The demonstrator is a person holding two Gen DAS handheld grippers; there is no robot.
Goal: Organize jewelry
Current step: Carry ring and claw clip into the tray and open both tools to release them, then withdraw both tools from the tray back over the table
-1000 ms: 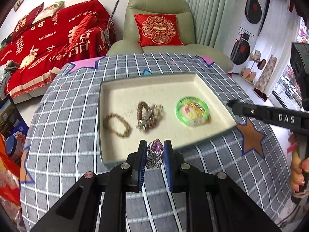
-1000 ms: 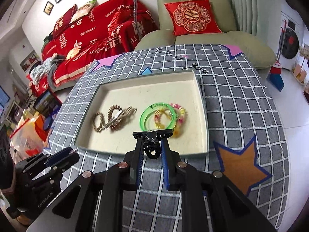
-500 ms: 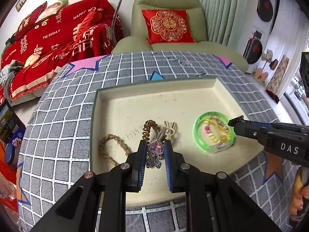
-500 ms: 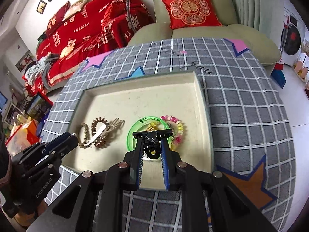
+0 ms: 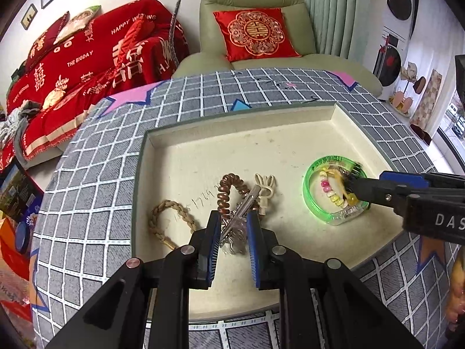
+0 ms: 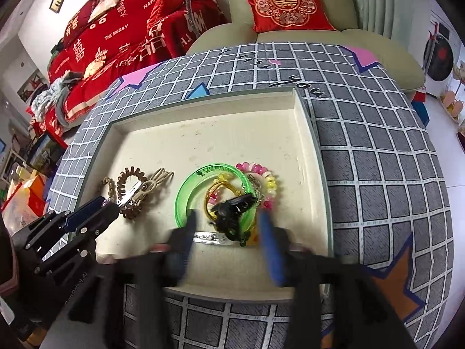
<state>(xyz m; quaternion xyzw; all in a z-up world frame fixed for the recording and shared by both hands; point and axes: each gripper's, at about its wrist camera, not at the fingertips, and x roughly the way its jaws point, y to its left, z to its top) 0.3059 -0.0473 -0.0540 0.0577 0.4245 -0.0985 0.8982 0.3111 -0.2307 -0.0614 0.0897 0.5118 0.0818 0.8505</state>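
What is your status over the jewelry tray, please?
Left gripper shut on jewelled piece, low in tray. Right gripper jaws have just been opening; black clip loose between them, on green bangle. Nothing blocking.

Both wrist cameras look steeply down and close along their own fingers into the cream tray (image 5: 334,113) (image 6: 299,122), sharing its jewelry and each seeing the other gripper at its edge.

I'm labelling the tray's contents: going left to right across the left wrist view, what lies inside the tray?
Braided tan bracelet → copper spiral hair tie → cream bunny-shaped clip → green bangle with beaded pieces inside it, where the right gripper reaches in.
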